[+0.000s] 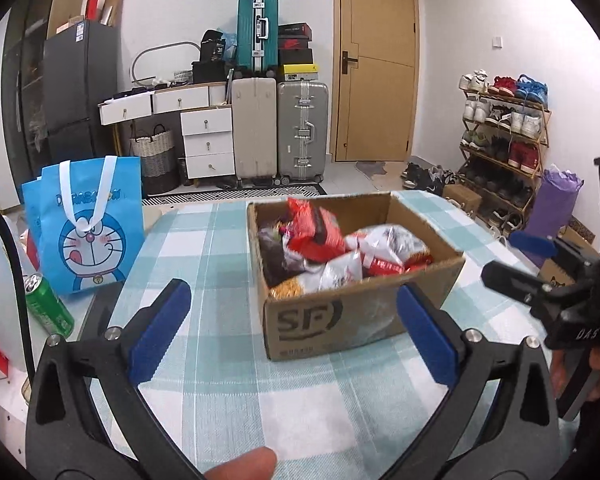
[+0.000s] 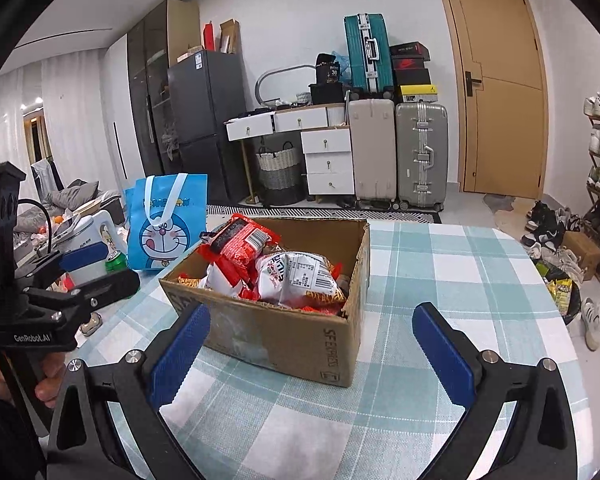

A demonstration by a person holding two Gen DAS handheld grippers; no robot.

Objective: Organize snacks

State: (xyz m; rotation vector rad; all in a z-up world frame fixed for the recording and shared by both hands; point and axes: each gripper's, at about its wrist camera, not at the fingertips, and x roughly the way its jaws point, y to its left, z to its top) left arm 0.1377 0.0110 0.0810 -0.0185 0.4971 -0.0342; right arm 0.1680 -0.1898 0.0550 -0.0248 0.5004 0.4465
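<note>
1. so both tongs are spread wide with nothing between the pads: left gripper [image 1: 294, 336] and right gripper [image 2: 312, 354] both hang above the checked tablecloth [image 1: 204, 248], just short of the cardboard box [image 1: 320, 320].
2. the snack packets [image 1: 340, 248] are all heaped inside that box, red ones and white ones jumbled together, none lying loose on the cloth that i can see.
3. from the left tongs the box sits at about 1 o'clock; from the right tongs it's more like 11 o'clock. so it's between the two, roughly as close to either one.
4. the box's long axis runs away from the camera, leaning a bit rightward in the left wrist view.
5. honestly this fits either a box about to be emptied and sorted, or one that's been filled and is done. can't tell which.
6. off at 10 o'clock from the left tongs stands a blue cartoon bag [image 1: 86, 224] with a green can [image 1: 48, 306] beside it.
</note>
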